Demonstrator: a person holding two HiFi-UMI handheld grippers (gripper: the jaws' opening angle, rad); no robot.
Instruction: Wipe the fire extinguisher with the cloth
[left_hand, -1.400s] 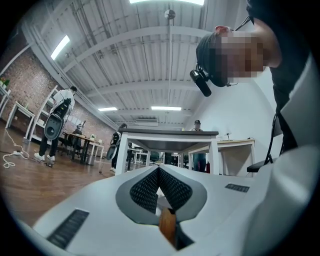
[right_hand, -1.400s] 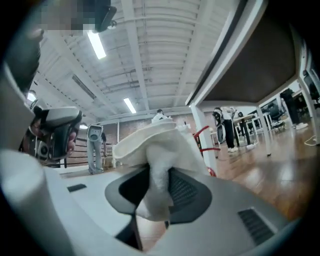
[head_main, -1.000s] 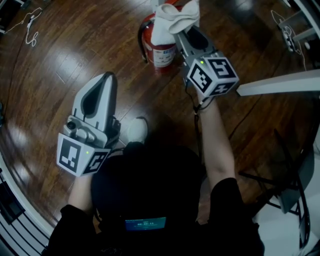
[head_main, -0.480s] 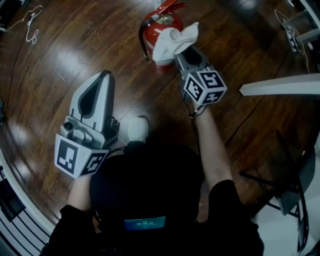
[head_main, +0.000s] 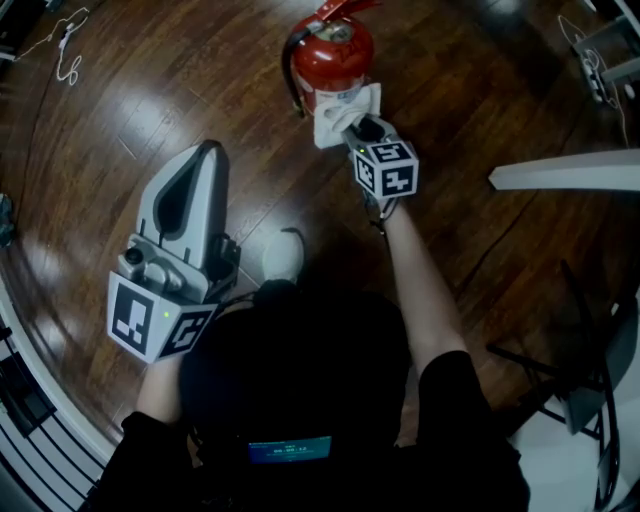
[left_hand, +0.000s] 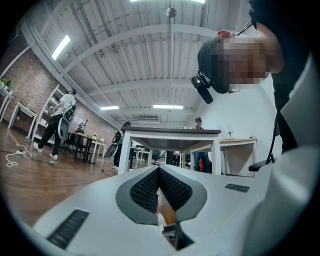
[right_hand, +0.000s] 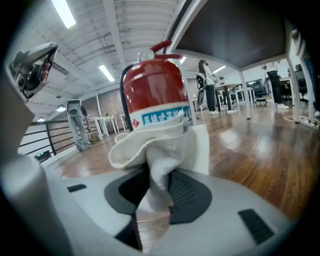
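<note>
Though the head view misses it, blue label print (right_hand: 165, 118) on the one fire extinguisher (head_main: 330, 55) shows at twelve o'clock beyond the right gripper (right_hand: 157, 175), which is clamped on the one white cloth (right_hand: 160, 142). The left gripper (left_hand: 159, 171) has its jaws together, empty.

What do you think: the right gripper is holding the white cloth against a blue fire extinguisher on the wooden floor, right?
Not quite. The fire extinguisher is red, not blue, as the right gripper view shows. The rest is right: the right gripper holds the white cloth against it, on the wooden floor.
</note>
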